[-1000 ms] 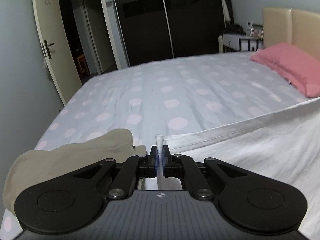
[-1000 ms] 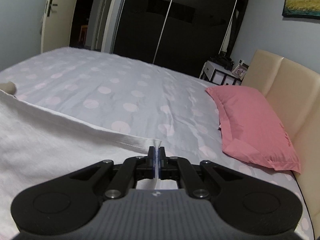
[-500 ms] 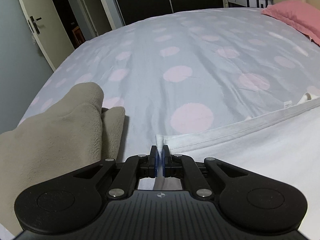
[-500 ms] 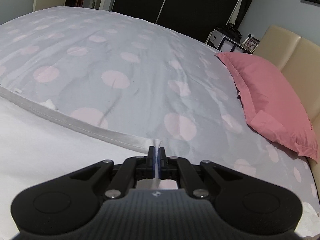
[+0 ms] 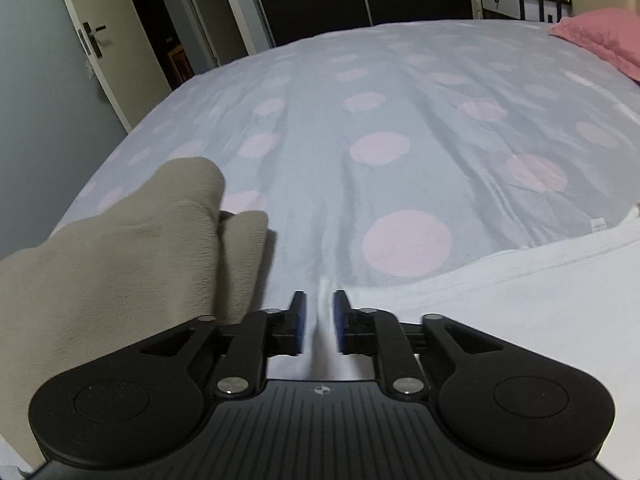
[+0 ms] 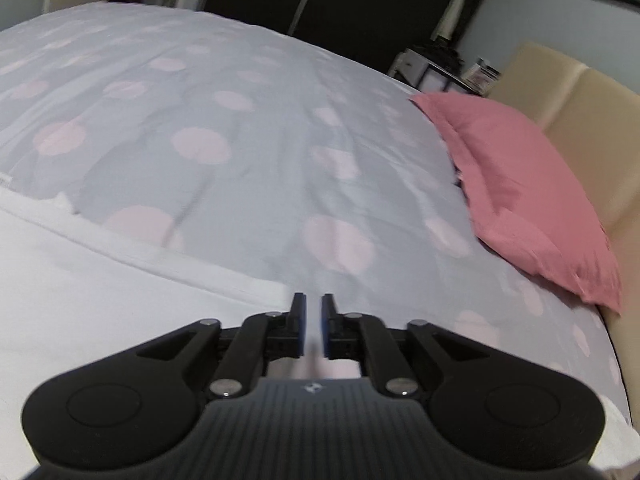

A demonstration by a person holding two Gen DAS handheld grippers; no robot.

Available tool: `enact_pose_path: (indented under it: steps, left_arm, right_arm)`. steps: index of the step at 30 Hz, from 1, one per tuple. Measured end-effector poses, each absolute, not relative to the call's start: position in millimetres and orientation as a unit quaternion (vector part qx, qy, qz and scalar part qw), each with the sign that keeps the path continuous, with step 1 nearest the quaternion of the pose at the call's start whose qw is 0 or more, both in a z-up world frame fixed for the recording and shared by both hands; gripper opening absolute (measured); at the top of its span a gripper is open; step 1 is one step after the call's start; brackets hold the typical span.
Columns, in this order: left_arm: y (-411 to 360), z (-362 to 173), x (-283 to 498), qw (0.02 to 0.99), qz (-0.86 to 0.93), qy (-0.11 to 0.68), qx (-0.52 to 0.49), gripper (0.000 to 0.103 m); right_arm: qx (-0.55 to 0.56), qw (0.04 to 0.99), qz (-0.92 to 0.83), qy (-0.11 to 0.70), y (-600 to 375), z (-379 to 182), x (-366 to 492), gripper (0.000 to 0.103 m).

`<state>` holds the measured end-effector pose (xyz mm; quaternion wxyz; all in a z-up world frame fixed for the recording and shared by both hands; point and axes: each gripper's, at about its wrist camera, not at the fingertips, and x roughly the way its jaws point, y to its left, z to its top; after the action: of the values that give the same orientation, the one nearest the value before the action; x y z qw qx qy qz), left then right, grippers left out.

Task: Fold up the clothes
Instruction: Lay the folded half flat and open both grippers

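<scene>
Parted since half a second ago — left claw [image 5: 319,322] and right claw [image 6: 311,326], both now apart, nothing clamped. White garment [image 5: 520,300] flat on bed [image 5: 380,100], lower frame. Risk — released corners springing back, fold edge skewing, snagging beige cloth [image 5: 120,248] lower left.

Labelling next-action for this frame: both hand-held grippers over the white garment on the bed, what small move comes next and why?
Probably draw both back off the white garment. The left hand-held gripper and right hand-held gripper stand open, its corners lying loose on the dotted bedsheet, so the release looks done. Keep left clear of the beige garment beside it.
</scene>
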<state>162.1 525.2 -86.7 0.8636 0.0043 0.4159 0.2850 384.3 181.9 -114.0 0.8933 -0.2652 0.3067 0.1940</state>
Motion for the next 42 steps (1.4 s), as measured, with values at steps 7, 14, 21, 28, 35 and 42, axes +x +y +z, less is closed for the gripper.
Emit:
enact_pose_path:
  steps: [7, 14, 21, 28, 35, 42]
  left_arm:
    - [494, -54, 103, 0.884, 0.220, 0.411, 0.019, 0.022]
    - [460, -32, 34, 0.889, 0.187, 0.417, 0.020, 0.024]
    - [434, -36, -21, 0.882, 0.178, 0.435, -0.007, 0.033]
    - [423, -73, -37, 0.865, 0.179, 0.468, -0.021, 0.033]
    - [428, -106, -32, 0.845, 0.202, 0.495, -0.026, 0.034]
    - [425, -104, -37, 0.832, 0.217, 0.510, -0.012, 0.036]
  right_arm:
    - [-0.179, 0.890, 0.225, 0.355, 109, -78, 357, 0.017]
    - [-0.178, 0.865, 0.273, 0.381, 74, -57, 279, 0.024]
    - [-0.165, 0.852, 0.290, 0.404, 44, -66, 221, 0.024]
    - [-0.108, 0.846, 0.277, 0.443, 18, -90, 209, 0.017]
    - [-0.092, 0.820, 0.276, 0.493, 19, -130, 212, 0.005]
    - [-0.143, 0.815, 0.265, 0.496, 30, -133, 207, 0.007]
